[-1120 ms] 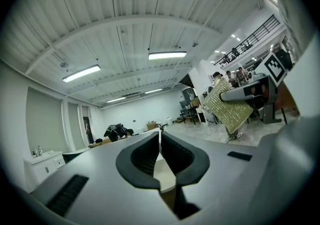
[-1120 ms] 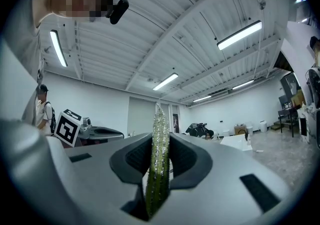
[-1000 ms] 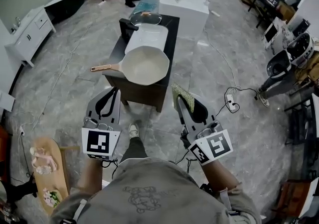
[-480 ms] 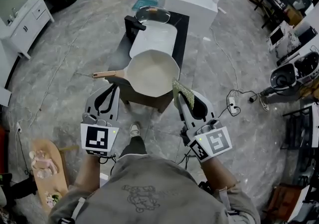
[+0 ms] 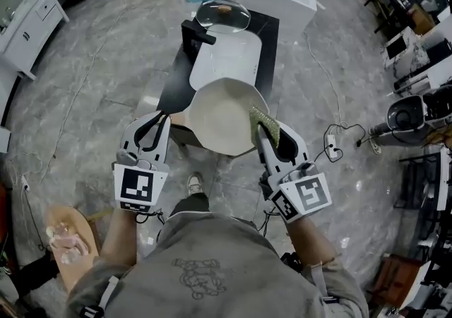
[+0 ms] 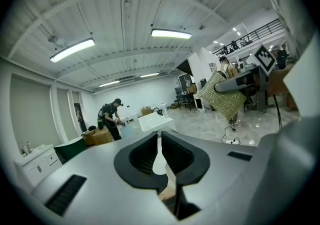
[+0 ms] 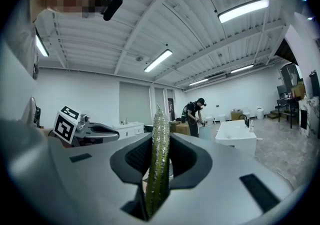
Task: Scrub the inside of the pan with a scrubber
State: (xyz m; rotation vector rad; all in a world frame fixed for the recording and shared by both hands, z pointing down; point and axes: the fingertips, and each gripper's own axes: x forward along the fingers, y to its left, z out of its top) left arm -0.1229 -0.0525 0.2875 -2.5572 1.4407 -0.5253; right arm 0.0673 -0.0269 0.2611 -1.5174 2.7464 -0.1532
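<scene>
Here the pan (image 5: pixel 220 115), pale inside with angular sides, sits at the near end of a dark stand (image 5: pixel 171 78), just in front of a white basin (image 5: pixel 224 62). Its near rim overhangs the stand's edge, and its wooden handle (image 5: pixel 178 119) points to the person's left. A glass lid (image 5: pixel 222 15) lies at the far end of the stand, beyond the basin, and a black faucet (image 5: pixel 193 32) stands at the basin's far left corner

The left gripper (image 5: pixel 163 119) is held just beside the end of the handle, pointing toward it; the head view does not show whether they touch. In the left gripper view its 2 jaws are clenched to a thin slit with nothing between them, and the pale pan and a bit of the brown handle show beyond them

The right gripper (image 5: pixel 258 128) grasps the scrubber (image 5: pixel 263 120), a yellow-green pad with a glittery face. In the right gripper view both jaws press on the pad edge-on, and it stands upright out of them. From the head view the scrubber lies over the pan's right rim, though contact cannot be made out. 1 person (image 7: pixel 194 114) stands far off in the background of the right gripper view, well apart from the stand
</scene>
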